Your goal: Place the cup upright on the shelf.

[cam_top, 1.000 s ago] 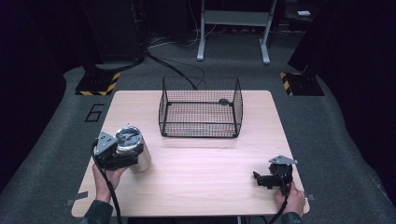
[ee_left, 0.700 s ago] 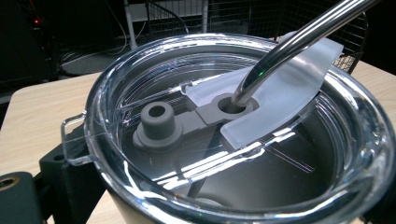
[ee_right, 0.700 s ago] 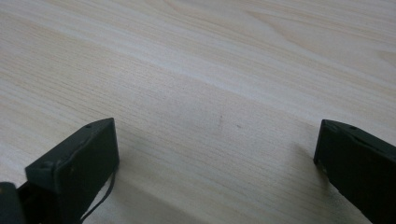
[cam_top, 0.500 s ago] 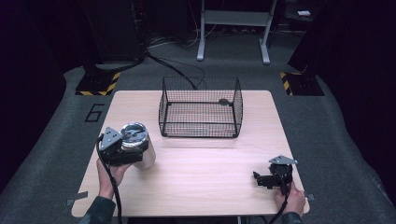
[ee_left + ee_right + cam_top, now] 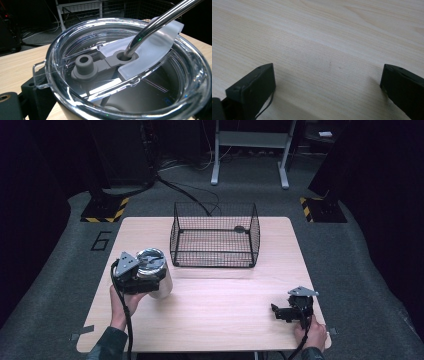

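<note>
Left tool has the tumbler clamped between its jaws, gripped at the body, off the front-left corner of the wire basket and close to it. Right tool is spread wide with nothing in it, jaws down at the worktop, well out from the basket's front-right corner, near the worktop's near edge.

My read: the tumbler is headed into that basket. To do it well, keep it upright, lift clear of the basket's rim before crossing over, and mind the straw, which stands higher than the lid. The grip looks low on the body, so the top could sway; go slowly.

In the left gripper view, the tumbler wears a clear plastic lid, a grey rubber plug on a strap, a frosted flap, and a shiny metal straw leaning through the hole. The body is pale metal.
</note>
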`<state>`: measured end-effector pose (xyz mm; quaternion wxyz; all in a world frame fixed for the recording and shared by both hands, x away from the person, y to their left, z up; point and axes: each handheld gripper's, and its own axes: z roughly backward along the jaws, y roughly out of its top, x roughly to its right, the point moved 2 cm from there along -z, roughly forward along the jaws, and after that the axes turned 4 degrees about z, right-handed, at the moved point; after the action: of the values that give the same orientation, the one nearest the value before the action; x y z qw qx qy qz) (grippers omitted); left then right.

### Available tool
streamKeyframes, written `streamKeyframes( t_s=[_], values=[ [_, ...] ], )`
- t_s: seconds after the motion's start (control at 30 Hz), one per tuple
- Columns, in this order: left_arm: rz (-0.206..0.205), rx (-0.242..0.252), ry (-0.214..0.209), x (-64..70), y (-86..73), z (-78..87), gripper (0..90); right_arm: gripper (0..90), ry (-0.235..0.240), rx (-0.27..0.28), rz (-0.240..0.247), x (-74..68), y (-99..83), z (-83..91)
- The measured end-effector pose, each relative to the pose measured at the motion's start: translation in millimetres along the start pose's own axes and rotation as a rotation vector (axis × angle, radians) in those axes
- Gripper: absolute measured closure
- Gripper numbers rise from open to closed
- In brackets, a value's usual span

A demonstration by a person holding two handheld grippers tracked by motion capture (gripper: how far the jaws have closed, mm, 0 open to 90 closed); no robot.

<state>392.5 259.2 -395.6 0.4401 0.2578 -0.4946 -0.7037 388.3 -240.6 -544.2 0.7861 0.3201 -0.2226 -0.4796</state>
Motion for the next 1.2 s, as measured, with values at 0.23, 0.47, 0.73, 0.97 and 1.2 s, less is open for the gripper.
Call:
streamKeyframes(
  t_s=[0.23,0.47,0.73,0.97,1.2],
  values=[
    [-0.014,-0.012,-0.025,6.8,6.0,-4.1,3.7,0.0,0.0,0.001,0.001,0.0,0.0,0.0],
    [-0.019,-0.004,-0.062,14.8,14.0,-11.1,3.7,0.0,0.0,0.0,0.001,0.0,0.0,0.0],
    [-0.053,-0.013,-0.099,26.6,23.9,-19.6,3.7,0.0,0.0,0.0,0.001,0.0,0.0,0.0],
    [-0.057,-0.003,-0.138,33.8,36.9,-27.8,3.7,0.0,0.0,0.0,0.001,0.0,0.0,0.0],
    [-0.05,-0.006,-0.17,36.1,48.6,-32.2,3.7,0.0,0.0,0.0,0.001,0.0,0.0,0.0]
  ],
)
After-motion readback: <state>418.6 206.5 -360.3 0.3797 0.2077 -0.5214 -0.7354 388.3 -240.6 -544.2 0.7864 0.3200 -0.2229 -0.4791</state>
